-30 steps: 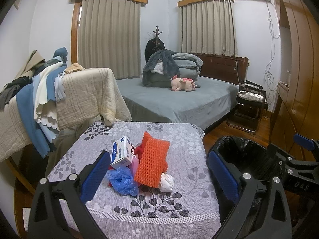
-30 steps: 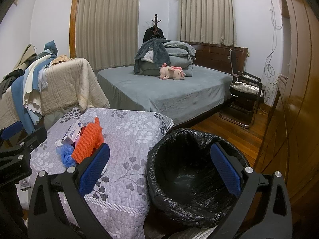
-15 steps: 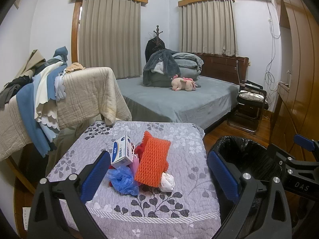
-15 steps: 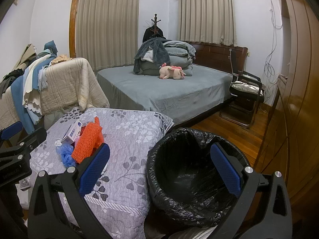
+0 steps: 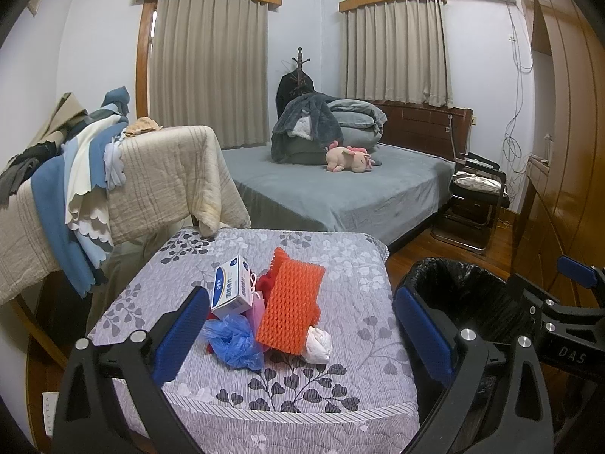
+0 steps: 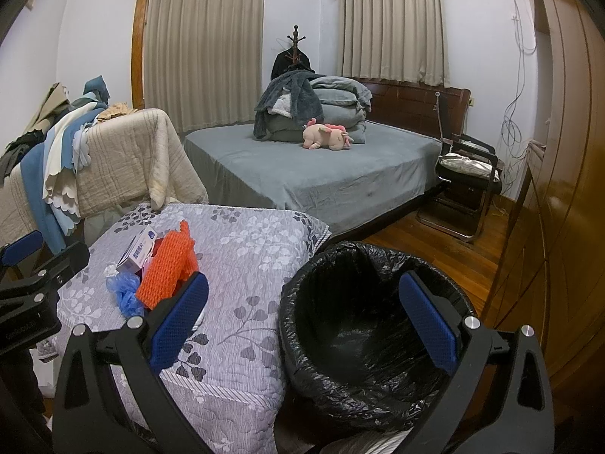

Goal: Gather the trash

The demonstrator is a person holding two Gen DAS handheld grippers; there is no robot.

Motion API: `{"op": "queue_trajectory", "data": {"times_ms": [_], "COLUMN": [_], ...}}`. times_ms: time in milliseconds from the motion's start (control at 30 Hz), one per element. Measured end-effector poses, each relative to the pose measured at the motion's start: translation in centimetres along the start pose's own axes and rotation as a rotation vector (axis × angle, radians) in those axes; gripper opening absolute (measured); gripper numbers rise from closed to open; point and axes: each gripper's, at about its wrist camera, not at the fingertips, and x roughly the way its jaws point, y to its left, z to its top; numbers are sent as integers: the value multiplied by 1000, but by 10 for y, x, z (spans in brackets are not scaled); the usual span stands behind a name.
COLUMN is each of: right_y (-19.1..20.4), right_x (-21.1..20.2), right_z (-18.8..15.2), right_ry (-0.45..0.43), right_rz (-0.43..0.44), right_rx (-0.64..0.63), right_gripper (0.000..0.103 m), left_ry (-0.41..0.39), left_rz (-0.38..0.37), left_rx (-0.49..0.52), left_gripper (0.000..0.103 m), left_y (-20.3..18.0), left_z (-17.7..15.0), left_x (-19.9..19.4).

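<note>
- Left gripper (image 5: 302, 325) spread wide, empty, hovering short of the trash pile (image 5: 272, 302); right gripper (image 6: 302, 321) likewise agape above the black-lined bin (image 6: 363, 325).
- Probably pre-grasp: next, lower onto the orange foam net (image 5: 289, 302) on the quilted table (image 5: 340, 386).

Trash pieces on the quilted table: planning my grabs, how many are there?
5 visible: white box, orange foam net, blue bag, white wad, red-pink scraps underneath; more may be hidden.
</note>
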Motion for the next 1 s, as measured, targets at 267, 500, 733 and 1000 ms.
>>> {"op": "queue_trajectory", "data": {"times_ms": [267, 500, 733, 1000], "right_y": [1, 3, 11, 27], "right_x": [2, 4, 12, 34], "right_z": [0, 1, -2, -4], "right_ry": [3, 4, 3, -7], "right_rz": [0, 1, 9, 46], "right_rx": [1, 0, -7, -22], "right_gripper": [98, 98, 98, 98], "left_ry": [0, 5, 10, -5], "left_rz": [0, 1, 6, 41], "left_rx": [0, -4, -11, -12], "left_gripper": [97, 97, 97, 97], "left_y": [0, 0, 15, 30], "left_z": [0, 1, -3, -6], "left_x": [0, -1, 7, 16]}}
